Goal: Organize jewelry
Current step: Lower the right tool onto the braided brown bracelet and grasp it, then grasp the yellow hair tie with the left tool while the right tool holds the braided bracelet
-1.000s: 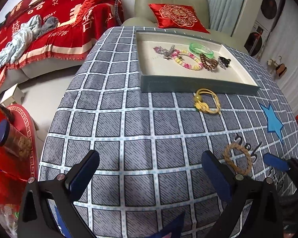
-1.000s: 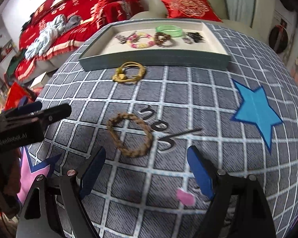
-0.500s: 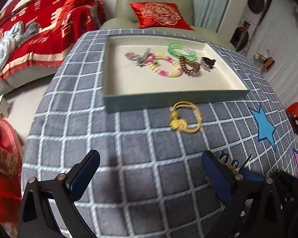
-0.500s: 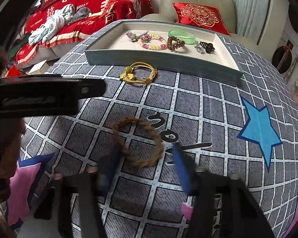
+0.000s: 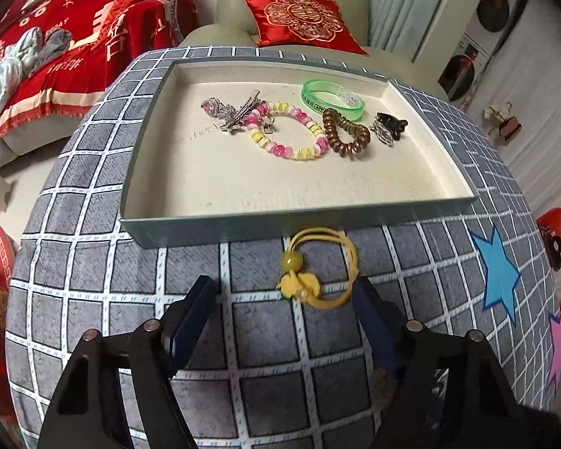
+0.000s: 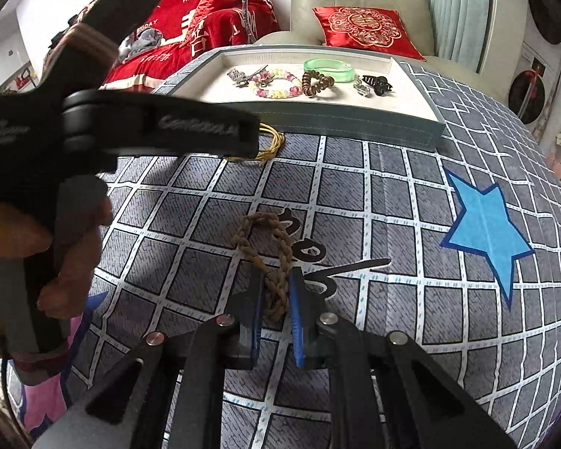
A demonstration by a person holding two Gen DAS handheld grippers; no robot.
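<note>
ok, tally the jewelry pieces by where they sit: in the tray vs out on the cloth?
In the grey tray: 5
- silver hair clip
- pink-yellow bead bracelet
- green plastic bangle
- brown coil hair tie
- black claw clip
On the cloth: 2
- yellow cord hair tie
- brown braided bracelet
Total: 7

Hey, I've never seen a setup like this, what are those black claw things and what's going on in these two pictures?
Each black claw is a hand-held gripper that a person carries, with a camera looking along its fingers. One picture comes from the left hand-held gripper, open around a yellow hair tie on the checked tablecloth. The other comes from the right hand-held gripper, shut on a braided brown bracelet. Beyond sits a shallow tray holding a beaded bracelet, green bangle, brown spiral hair tie and hair clips.
</note>
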